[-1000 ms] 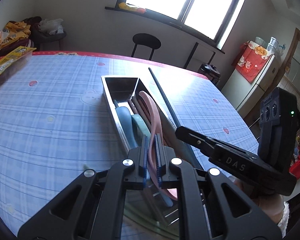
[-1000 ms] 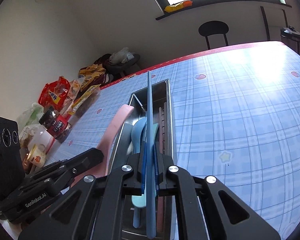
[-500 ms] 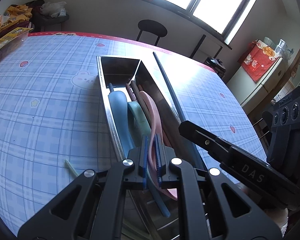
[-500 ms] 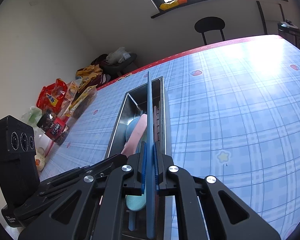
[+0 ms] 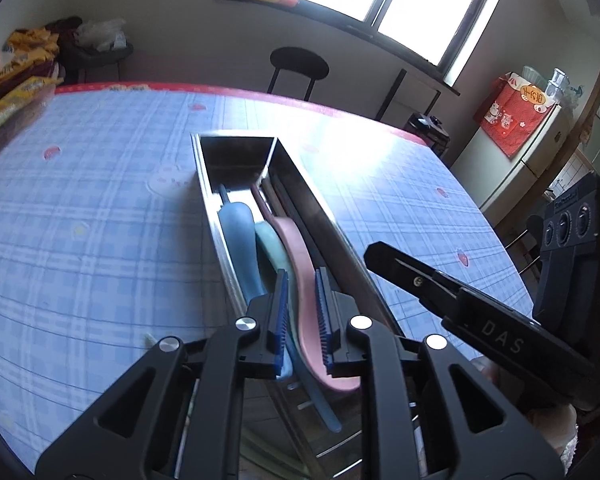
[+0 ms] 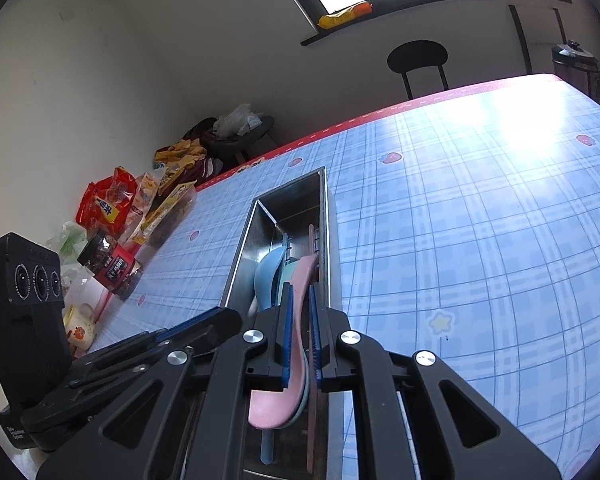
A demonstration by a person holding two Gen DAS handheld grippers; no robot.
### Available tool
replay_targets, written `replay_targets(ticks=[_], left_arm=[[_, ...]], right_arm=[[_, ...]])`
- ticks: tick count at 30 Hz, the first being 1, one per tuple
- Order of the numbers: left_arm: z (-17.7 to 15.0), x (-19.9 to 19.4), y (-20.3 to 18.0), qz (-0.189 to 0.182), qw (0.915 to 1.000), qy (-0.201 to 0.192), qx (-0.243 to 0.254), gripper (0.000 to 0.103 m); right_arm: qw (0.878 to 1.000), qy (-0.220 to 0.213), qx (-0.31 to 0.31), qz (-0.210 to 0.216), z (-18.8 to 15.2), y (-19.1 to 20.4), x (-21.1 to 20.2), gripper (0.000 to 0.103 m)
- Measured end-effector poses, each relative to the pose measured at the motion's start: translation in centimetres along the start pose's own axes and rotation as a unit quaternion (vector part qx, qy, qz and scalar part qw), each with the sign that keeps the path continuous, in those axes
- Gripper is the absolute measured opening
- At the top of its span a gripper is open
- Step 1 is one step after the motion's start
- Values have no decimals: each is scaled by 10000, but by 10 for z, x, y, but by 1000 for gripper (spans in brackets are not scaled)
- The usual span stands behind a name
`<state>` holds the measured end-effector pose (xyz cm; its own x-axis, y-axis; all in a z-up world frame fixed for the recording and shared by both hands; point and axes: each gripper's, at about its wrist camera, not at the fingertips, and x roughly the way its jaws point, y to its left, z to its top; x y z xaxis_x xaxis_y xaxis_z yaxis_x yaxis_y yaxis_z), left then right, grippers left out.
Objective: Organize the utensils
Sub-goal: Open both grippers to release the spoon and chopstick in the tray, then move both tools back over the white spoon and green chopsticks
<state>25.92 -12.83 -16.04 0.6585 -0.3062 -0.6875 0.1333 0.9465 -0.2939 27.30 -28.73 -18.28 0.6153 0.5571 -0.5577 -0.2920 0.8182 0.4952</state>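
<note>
A long steel tray (image 5: 212, 216) (image 6: 240, 256) lies on the blue checked tablecloth (image 5: 80, 200). It holds a blue spoon (image 5: 236, 232) (image 6: 266, 276), a green spoon (image 5: 272, 244), a pink spoon (image 5: 296, 248) (image 6: 304, 276) and dark chopsticks (image 5: 300, 216) along its right wall. My left gripper (image 5: 301, 280) hovers over the tray's near end. Its jaws are opening, and the pink spoon lies between the pads, free of both. My right gripper (image 6: 299, 292) hangs beside it over the same end. Its jaws are opening slightly and hold nothing; the pink spoon shows below the gap.
Snack packets (image 6: 108, 204) and a dark jar (image 6: 112, 268) crowd the table's left side. A black stool (image 5: 299, 64) stands beyond the far edge under the window. A small pale scrap (image 5: 150, 338) lies on the cloth left of the tray. A fridge (image 5: 540, 140) stands at the right.
The right gripper has let go of the long blue chopstick, which is now down in the tray. The left pads have parted from the pink spoon, now lying in the tray.
</note>
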Motion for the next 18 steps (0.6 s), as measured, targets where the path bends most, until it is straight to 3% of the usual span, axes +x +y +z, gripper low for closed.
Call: replay_targets(ticks=[2,4,7,9,10,11,12,18], left_arm=[[3,-14,2,122,9997,-164,112,28],[4,-29,7,252,9989,-312,229,37],[0,-53,16,486,9966,-535,399,53],[-6,-68,23,696,9940,-638,555,63],[-10,-75,27,800,9926,-676,608,76],[-13,-81,31,886,9914,-723,642,88],[-19,-89,36,949,9902,-780,662,91],[-45,-118,62,1226,9875,-760,637,97]], right_arm=[[9999,-126,-15,-66,2,1,-4,22],[9993,-313,-70,-197,2,3,-10,48],[9983,-487,-159,-292,2,5,-16,73],[9980,-531,-224,-275,1,10,-18,85],[9977,-544,-262,-294,0,13,-18,90],[9974,-564,-331,-316,-1,16,-18,91],[9969,-563,-424,-336,-3,21,-18,96],[9929,-487,-972,-481,-16,47,-16,97]])
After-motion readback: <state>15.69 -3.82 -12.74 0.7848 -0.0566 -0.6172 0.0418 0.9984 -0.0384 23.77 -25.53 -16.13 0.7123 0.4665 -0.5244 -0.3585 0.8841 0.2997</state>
